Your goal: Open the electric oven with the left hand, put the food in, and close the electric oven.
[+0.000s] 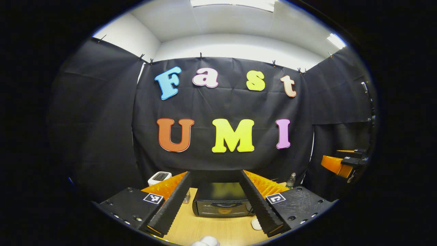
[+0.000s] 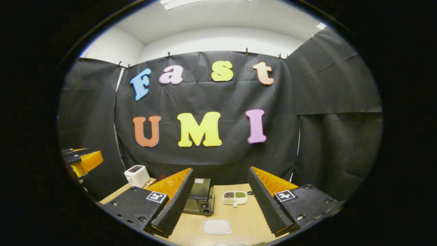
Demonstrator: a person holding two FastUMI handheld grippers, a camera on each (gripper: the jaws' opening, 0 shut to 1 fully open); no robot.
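Left gripper view: closed electric oven point(image 1: 221, 204) beyond gaping left gripper point(image 1: 216, 229).

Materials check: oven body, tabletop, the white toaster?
Oven: looks like dark painted metal with a glossy glass door, which mirrors the booth. Tabletop: pale wood or laminate, matte, faint grain. Toaster: likely white plastic, smooth with a soft sheen.

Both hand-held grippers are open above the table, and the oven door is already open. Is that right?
Not quite. The oven door is shut, as the left gripper view shows. The rest holds: the left hand-held gripper and the right hand-held gripper are open above the table.
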